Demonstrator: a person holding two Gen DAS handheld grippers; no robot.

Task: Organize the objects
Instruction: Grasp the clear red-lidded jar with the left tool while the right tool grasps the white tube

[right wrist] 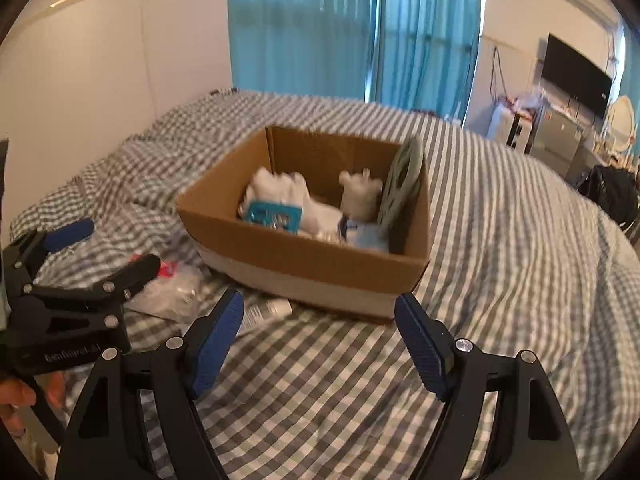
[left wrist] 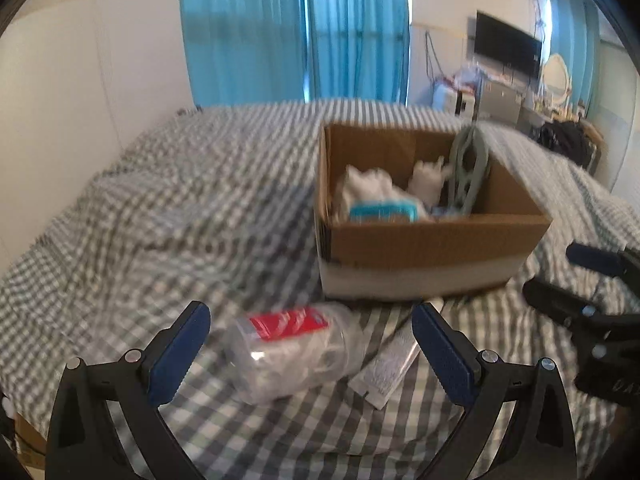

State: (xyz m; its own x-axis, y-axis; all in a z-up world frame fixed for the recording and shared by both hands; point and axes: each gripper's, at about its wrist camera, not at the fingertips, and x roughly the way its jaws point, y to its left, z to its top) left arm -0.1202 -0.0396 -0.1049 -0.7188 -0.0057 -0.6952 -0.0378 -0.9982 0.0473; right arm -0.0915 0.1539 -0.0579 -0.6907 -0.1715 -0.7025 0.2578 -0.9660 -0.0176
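A cardboard box [left wrist: 432, 240] [right wrist: 320, 256] stands on the checked bedspread and holds white cloth items, a teal package [left wrist: 382, 212] [right wrist: 274, 216] and a grey-green hanger [left wrist: 468, 168] [right wrist: 402, 184]. A clear plastic bag with a red label [left wrist: 292, 348] [right wrist: 168, 284] lies in front of the box, between my left gripper's fingers. A white tube [left wrist: 394, 360] [right wrist: 266, 312] lies beside it. My left gripper [left wrist: 310, 344] [right wrist: 108, 248] is open just above the bag. My right gripper [right wrist: 318, 332] [left wrist: 572, 276] is open and empty, above the bed before the box.
The checked bedspread [right wrist: 520, 280] is rumpled at the left. A white wall [left wrist: 80, 100] runs along the left side. Blue curtains [left wrist: 296, 32] hang behind the bed. A TV [left wrist: 506, 46] and cluttered furniture stand at the far right.
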